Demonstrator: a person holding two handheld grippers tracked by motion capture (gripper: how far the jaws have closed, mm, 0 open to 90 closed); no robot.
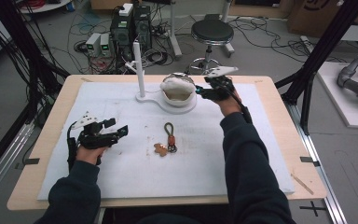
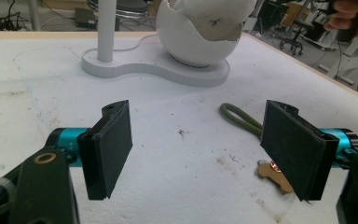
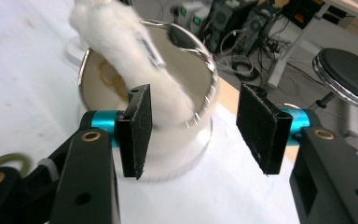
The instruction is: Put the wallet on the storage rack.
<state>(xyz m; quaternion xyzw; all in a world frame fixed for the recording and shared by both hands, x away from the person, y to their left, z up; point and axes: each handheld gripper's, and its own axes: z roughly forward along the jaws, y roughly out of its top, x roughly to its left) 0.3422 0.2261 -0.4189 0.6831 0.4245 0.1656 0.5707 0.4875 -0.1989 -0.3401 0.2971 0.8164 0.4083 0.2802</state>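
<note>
Left gripper (image 1: pixel 114 131) hovers low over the near left of the table, held level, jaws standing wide apart with nothing between them. Left forearm in a dark sleeve comes in from the bottom edge. Right gripper (image 1: pixel 199 91) is stretched far forward on a long extended arm, jaws parted, pads gripping nothing.
</note>
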